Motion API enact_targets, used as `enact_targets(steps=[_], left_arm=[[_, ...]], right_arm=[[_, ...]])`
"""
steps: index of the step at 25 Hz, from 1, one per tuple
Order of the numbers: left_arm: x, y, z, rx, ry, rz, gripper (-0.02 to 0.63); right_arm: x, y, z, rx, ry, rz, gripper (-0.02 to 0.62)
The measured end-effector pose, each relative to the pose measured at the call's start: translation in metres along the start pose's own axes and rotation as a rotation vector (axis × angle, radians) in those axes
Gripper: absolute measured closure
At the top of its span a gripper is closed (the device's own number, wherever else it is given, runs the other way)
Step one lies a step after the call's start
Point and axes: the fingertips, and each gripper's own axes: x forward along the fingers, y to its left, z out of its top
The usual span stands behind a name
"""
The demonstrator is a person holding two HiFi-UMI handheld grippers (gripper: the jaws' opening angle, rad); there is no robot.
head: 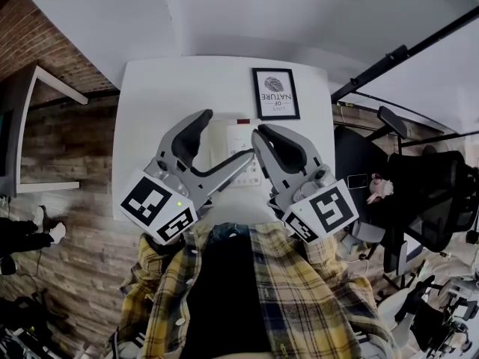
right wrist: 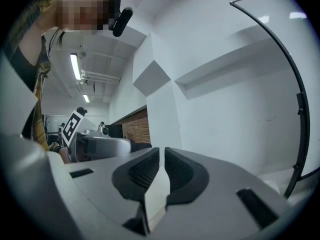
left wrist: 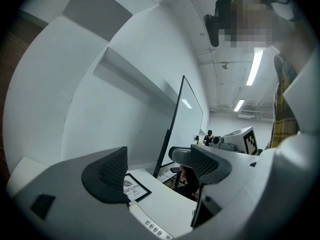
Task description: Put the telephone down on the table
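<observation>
Since the white telephone (head: 236,144) already lies flat on the table (head: 150,118), the job looks done. The left gripper (left wrist: 155,165) has its fingers wide with nothing between; the right gripper (right wrist: 161,166) is nearly closed, empty too.

Smooth matt table (head: 165,103), white plastic telephone (head: 236,142) — rough brick wall (head: 37,36), plaid cloth shirt (head: 314,298)

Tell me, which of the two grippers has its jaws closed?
The right gripper: its jaws sit almost touching, with nothing between them. The left gripper has its jaws wide apart.
</observation>
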Motion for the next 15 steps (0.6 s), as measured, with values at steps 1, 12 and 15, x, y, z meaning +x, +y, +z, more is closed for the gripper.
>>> enact_targets(steps=[1, 12, 15], left_arm=[[0.000, -0.001, 0.000, 0.013, -0.001, 0.005, 0.207], [-0.004, -0.010, 0.000, 0.133, -0.021, 0.037, 0.520], [-0.004, -0.014, -0.003, 0.142, -0.016, 0.030, 0.554]], right_arm=[[0.000, 0.001, 0.001, -0.001, -0.001, 0.003, 0.548], [-0.004, 0.007, 0.005, -0.008, -0.018, 0.022, 0.557], [-0.007, 0.007, 0.005, -0.002, -0.027, 0.025, 0.560]])
